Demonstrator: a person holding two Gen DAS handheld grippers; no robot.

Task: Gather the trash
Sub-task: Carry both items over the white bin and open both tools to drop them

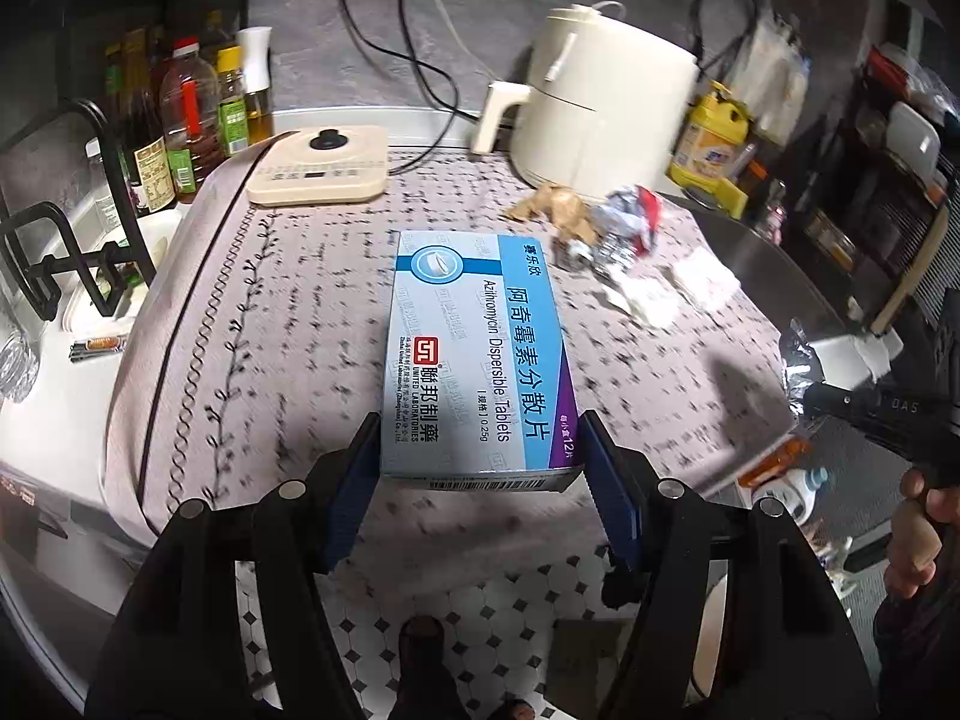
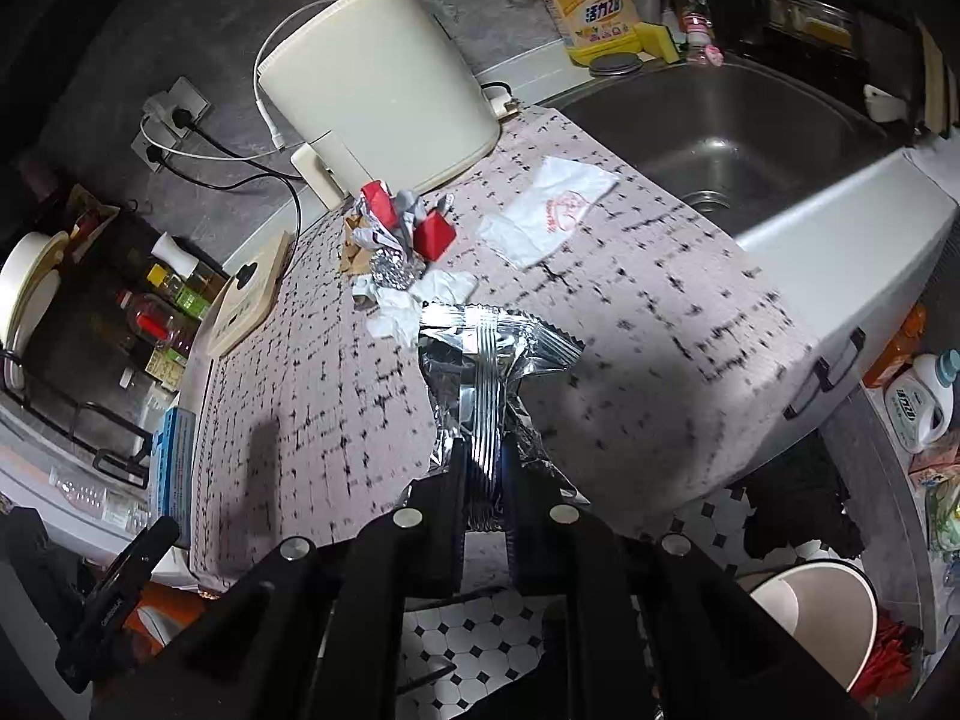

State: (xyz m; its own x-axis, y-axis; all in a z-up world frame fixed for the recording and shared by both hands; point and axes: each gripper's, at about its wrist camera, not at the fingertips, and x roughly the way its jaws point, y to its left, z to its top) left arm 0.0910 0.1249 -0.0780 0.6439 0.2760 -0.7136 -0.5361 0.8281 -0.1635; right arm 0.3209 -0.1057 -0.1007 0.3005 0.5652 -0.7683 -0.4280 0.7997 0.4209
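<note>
Over the near edge of the tablecloth [image 1: 252, 360], with bare cloth ahead, the left gripper [image 1: 480, 462] pinches a blue medicine box [image 1: 474, 354]. The right gripper [image 2: 486, 480], fingers nearly together, pinches a shiny wrapper [image 2: 480, 372]. More trash [image 2: 402, 228] lies near the back edge.

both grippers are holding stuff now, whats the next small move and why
Probably carry both loads to the bin on the floor: the left gripper grips the medicine box, the right gripper pinches the foil wrapper, and more scraps wait on the counter.

Cream air fryer [image 1: 606, 102] behind induction cooker [image 1: 321, 167]; yellow detergent jug [image 2: 591, 3] beside sink [image 2: 720, 120].
</note>
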